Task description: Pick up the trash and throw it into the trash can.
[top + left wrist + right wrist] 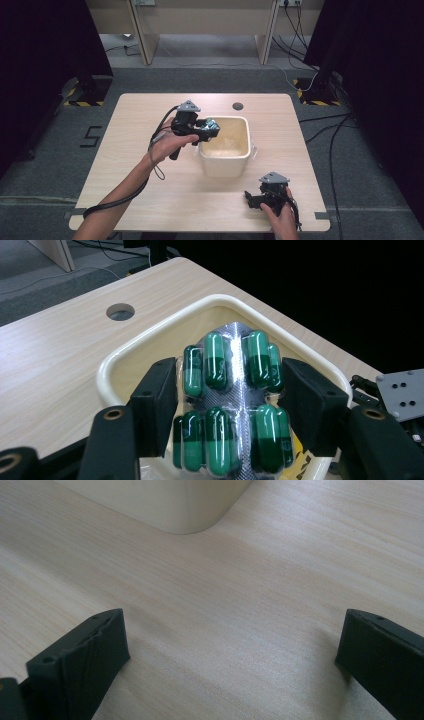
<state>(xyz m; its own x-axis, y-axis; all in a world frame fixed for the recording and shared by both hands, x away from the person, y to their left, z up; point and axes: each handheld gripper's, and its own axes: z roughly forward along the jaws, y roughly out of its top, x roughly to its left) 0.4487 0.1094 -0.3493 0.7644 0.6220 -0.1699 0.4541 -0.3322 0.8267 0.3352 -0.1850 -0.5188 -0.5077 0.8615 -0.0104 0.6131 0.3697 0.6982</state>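
Observation:
A silver blister pack of green capsules [231, 400] sits between the jaws of my left gripper [230, 402], which is shut on its two edges. The pack [210, 124] hangs over the near left rim of a cream plastic bin [226, 165], just above its opening. In the high view my left gripper [206, 128] reaches in from the left at the bin's rim. My right gripper [251, 198] rests low over the table near the front right, open with bare wood between its jaws [232, 645]. The bin's rounded corner [185, 510] lies ahead of it.
A round cable hole [238, 106] sits in the tabletop behind the bin. The wooden table [130, 150] has open room left of the bin. Dark curtains flank both sides, and cables run over the floor at the right.

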